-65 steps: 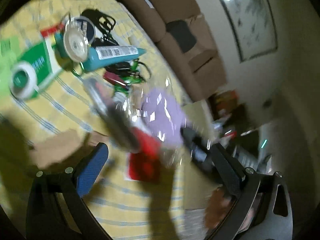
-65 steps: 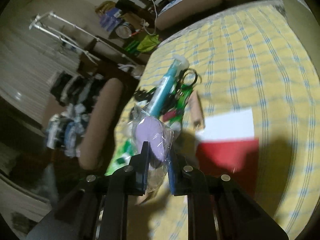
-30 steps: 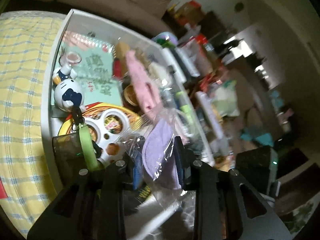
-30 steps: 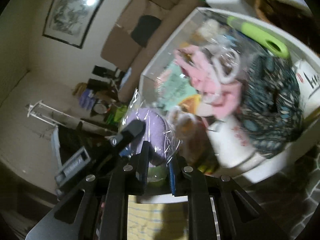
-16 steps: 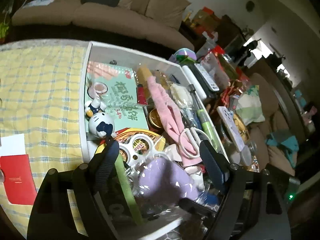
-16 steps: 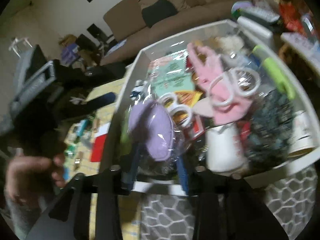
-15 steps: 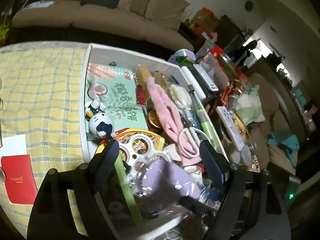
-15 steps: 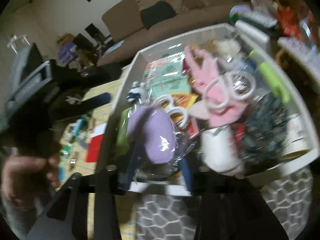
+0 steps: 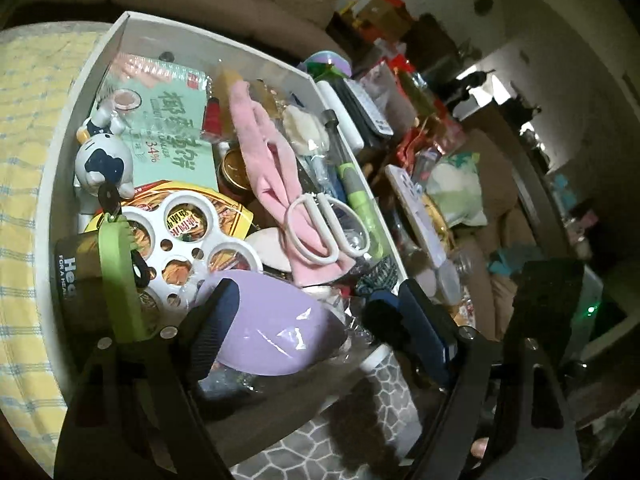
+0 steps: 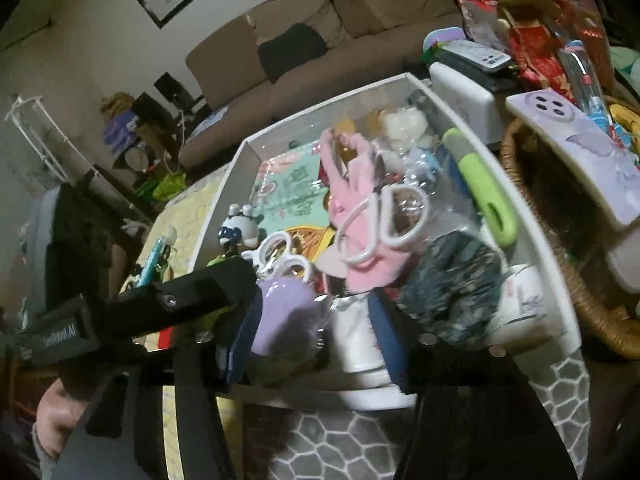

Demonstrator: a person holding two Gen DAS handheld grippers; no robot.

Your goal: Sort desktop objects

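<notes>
Purple and soft, the little pad in its clear wrapper (image 9: 272, 340) now lies inside the white box (image 9: 132, 32), at the near end, on top of the other stuff. A second ago both tongs were pinching it and holding it up over the box. Half a second ago they let go, and the pad dropped in.

The left tongs (image 9: 316, 320) now stand wide. The pad sits in the gap between the two blue pads, and the left one lies close against it, but nothing squeezes it. The right tongs (image 10: 316, 336) are about half open and closing a little again. In that view the purple pad (image 10: 284, 320) lies close against the left blue finger (image 10: 240, 340), with a clear gap to the other one, so I think it is loose.

The box is very full. Near the purple pad are white scissors (image 9: 320, 228), a pink cloth (image 9: 268, 148), a white ring holder (image 9: 188, 240), a green strap (image 9: 116, 276) and a small toy cow (image 9: 104, 160).

So this item looks sorted. The yellow checked cloth (image 9: 24, 120) beside the box is where the unsorted things sit; a blue tube (image 10: 154, 260) shows there in the right view. I think the next job is to lift both tongs away and go get another thing.
</notes>
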